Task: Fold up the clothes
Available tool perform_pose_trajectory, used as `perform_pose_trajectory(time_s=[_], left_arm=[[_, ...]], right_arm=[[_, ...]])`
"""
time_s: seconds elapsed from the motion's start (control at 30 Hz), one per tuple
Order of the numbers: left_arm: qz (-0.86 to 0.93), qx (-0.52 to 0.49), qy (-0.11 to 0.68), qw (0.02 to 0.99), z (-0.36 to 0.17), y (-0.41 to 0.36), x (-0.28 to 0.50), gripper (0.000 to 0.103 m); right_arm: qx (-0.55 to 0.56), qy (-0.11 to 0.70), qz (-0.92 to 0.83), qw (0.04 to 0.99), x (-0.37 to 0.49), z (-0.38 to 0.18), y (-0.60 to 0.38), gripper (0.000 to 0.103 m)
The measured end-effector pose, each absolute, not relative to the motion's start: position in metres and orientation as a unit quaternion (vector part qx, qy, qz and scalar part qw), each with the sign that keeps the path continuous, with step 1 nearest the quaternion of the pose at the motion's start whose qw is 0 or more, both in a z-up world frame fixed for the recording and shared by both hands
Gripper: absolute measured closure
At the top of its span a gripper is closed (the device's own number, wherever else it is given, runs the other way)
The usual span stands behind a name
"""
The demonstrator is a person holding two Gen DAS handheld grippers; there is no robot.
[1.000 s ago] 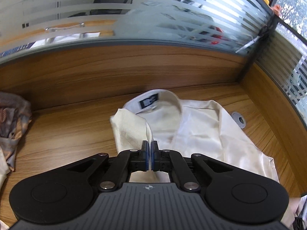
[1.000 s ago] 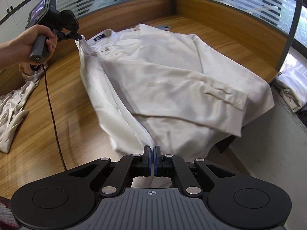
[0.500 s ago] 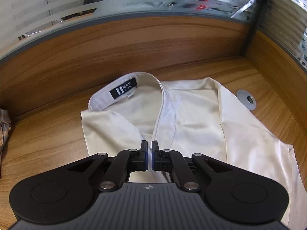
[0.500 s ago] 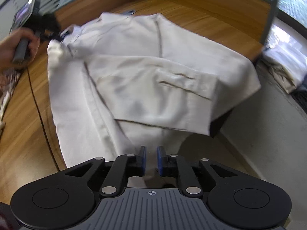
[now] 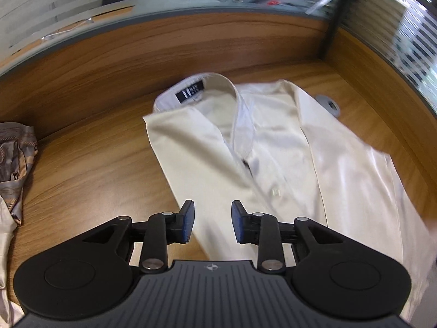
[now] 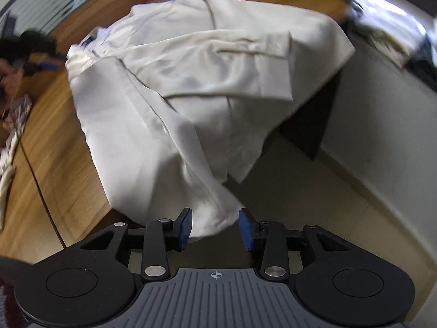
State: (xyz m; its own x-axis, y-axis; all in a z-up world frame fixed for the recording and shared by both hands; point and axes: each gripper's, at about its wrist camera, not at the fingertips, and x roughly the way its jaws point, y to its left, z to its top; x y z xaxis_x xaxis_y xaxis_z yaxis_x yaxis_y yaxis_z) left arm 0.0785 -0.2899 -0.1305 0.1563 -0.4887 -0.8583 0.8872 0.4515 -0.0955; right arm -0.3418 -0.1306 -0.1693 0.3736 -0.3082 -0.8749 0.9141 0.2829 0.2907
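Note:
A cream shirt (image 5: pixel 273 158) lies front-up on the wooden desk (image 5: pixel 82 169), its collar with a dark label (image 5: pixel 190 93) toward the back wall. My left gripper (image 5: pixel 212 225) is open just above the shirt's left front panel, with nothing held. In the right wrist view the same shirt (image 6: pixel 174 87) has one sleeve folded across its chest, and its hem hangs over the desk's front edge. My right gripper (image 6: pixel 215 229) is open at that hanging hem, with cloth showing between the fingers but not pinched. The other hand-held gripper (image 6: pixel 38 54) shows blurred at far left.
A patterned brown cloth (image 5: pixel 16 158) lies at the desk's left end. A grey cable grommet (image 5: pixel 329 104) sits right of the shirt. Wooden partitions with striped glass (image 5: pixel 191 8) close the back and right. A dark cable (image 6: pixel 35 172) crosses the desk. More pale clothes (image 6: pixel 387 41) lie beyond the floor gap.
Both grippers, shut on the shirt's front edge a second ago, have opened and let go. The lifted panel now lies flat across the shirt, and the hem has dropped over the desk edge.

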Motion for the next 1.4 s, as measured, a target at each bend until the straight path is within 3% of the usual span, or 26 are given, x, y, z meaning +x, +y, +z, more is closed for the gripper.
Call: perform_pose_trajectory(time_s=[0.33, 0.7, 0.83, 0.93, 0.97, 1.4], left_arm=[[-0.529, 0.257, 0.436, 0.681, -0.135, -0.253, 0.046, 0.07], [-0.557, 0.276, 0.439, 0.649, -0.149, -0.254, 0.012, 0.069], [-0.565, 0.282, 0.441, 0.638, -0.154, -0.256, -0.001, 0.069], [-0.571, 0.287, 0.442, 0.63, -0.158, -0.258, -0.01, 0.07], [-0.571, 0.289, 0.444, 0.628, -0.16, -0.259, -0.012, 0.07], [-0.571, 0.318, 0.444, 0.613, -0.177, -0.272, -0.011, 0.07]], right_arm=[[0.532, 0.226, -0.453, 0.679, -0.338, -0.202, -0.087, 0.064], [0.696, 0.043, -0.511, 0.503, -0.334, -0.253, -0.071, 0.067], [0.729, 0.019, -0.51, 0.456, -0.33, -0.267, -0.073, 0.078], [0.743, 0.025, -0.51, 0.433, -0.327, -0.277, -0.076, 0.098], [0.747, 0.023, -0.509, 0.427, -0.326, -0.28, -0.077, 0.1], [0.621, 0.061, -0.506, 0.595, -0.384, -0.185, -0.052, 0.101]])
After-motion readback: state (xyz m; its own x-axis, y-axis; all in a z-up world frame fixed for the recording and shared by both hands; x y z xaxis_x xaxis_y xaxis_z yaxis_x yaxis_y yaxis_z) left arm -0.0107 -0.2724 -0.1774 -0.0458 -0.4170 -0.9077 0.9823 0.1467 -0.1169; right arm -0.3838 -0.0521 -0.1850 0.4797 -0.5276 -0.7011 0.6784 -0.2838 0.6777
